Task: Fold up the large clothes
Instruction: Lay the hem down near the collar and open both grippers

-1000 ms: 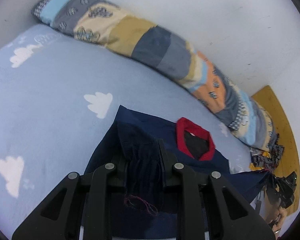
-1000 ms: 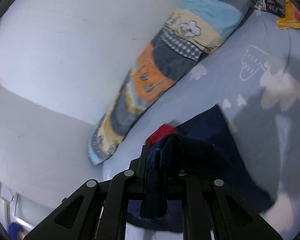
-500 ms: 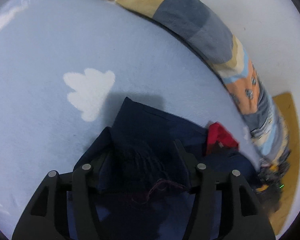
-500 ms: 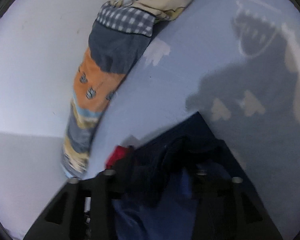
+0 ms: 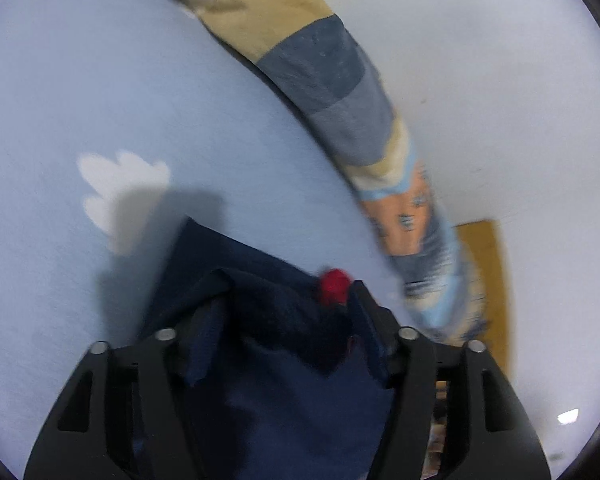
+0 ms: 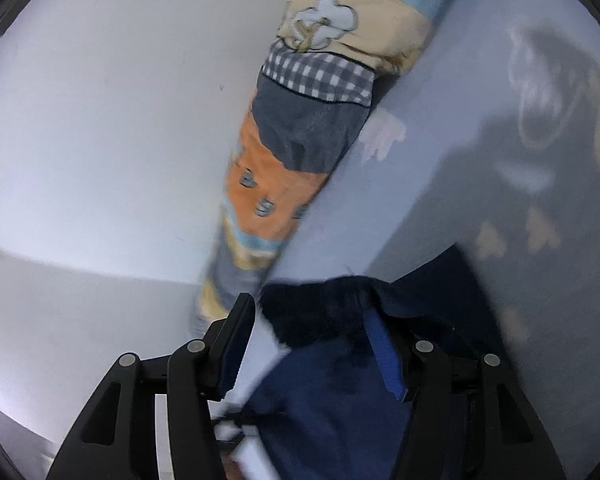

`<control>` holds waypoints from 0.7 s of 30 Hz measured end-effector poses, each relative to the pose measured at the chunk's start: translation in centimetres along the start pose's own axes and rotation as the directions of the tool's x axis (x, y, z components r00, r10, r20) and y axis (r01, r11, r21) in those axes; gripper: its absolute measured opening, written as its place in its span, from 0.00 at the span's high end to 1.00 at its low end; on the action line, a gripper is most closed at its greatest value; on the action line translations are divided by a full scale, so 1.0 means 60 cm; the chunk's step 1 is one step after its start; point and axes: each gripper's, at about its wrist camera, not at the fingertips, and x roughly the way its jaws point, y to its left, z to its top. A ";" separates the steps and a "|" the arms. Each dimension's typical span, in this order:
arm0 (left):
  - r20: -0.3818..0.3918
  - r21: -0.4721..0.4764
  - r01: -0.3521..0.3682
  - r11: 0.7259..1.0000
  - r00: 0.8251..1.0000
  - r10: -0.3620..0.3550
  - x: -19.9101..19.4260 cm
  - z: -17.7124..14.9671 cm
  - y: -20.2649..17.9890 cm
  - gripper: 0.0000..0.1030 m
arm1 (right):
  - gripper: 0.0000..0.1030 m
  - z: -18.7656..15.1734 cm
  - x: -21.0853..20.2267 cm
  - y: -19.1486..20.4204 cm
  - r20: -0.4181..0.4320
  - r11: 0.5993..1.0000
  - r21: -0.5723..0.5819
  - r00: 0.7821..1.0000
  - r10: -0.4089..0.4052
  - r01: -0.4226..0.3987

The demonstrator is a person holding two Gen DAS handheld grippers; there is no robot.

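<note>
Both grippers, left gripper [image 5: 284, 300] and right gripper [image 6: 312, 324], are opening their jaws, letting go of the navy shirt [image 5: 260, 392] they pinched a second ago, its bunched edge at six o'clock loose between the spread fingers, so this fold is laid down.

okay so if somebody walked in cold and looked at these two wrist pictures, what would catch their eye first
Probably the dark navy garment, bunched on the pale blue cloud-print bedsheet between the opening jaws of the left tongs, with a bright red bit of collar poking out. The right tongs, jaws also opening, straddle another bunch of it. Behind, a long patchwork bolster runs along the white wall.
</note>
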 end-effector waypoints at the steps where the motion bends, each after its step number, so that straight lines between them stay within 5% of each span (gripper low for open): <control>1: -0.008 -0.034 0.043 0.998 0.999 -0.044 0.001 0.004 0.008 0.33 | 0.33 -0.001 -0.002 -0.013 0.008 0.997 0.057 0.999 0.047 -0.048; 6: 0.032 -0.116 0.161 0.980 0.987 -0.158 -0.016 0.012 0.038 0.33 | 0.33 -0.008 -0.014 -0.016 0.036 0.988 0.067 0.990 0.138 -0.140; 11: 0.025 0.076 0.115 0.990 0.993 -0.117 -0.013 -0.004 -0.008 0.31 | 0.33 -0.022 0.012 0.032 0.009 0.978 -0.200 0.998 -0.059 0.060; 14: -0.029 0.078 0.097 0.992 0.995 -0.095 0.005 0.001 -0.007 0.21 | 0.36 -0.048 0.050 0.045 -0.050 0.948 -0.304 0.992 -0.114 0.093; 16: -0.112 -0.012 0.204 0.979 0.972 -0.205 0.024 0.006 0.010 0.19 | 0.36 -0.068 0.072 0.051 -0.056 0.922 -0.368 0.987 -0.153 0.122; 18: -0.203 -0.093 0.309 0.946 0.925 -0.322 0.046 0.005 0.019 0.18 | 0.37 -0.088 0.098 0.051 -0.081 0.900 -0.411 0.978 -0.191 0.141; 20: -0.126 0.030 0.223 0.974 0.968 -0.218 0.030 0.004 0.004 0.18 | 0.37 -0.104 0.113 0.048 -0.105 0.894 -0.429 0.976 -0.193 0.131; 21: -0.109 0.093 0.201 0.975 0.976 -0.191 0.026 0.003 -0.006 0.18 | 0.37 -0.110 0.118 0.049 -0.102 0.882 -0.450 0.973 -0.209 0.142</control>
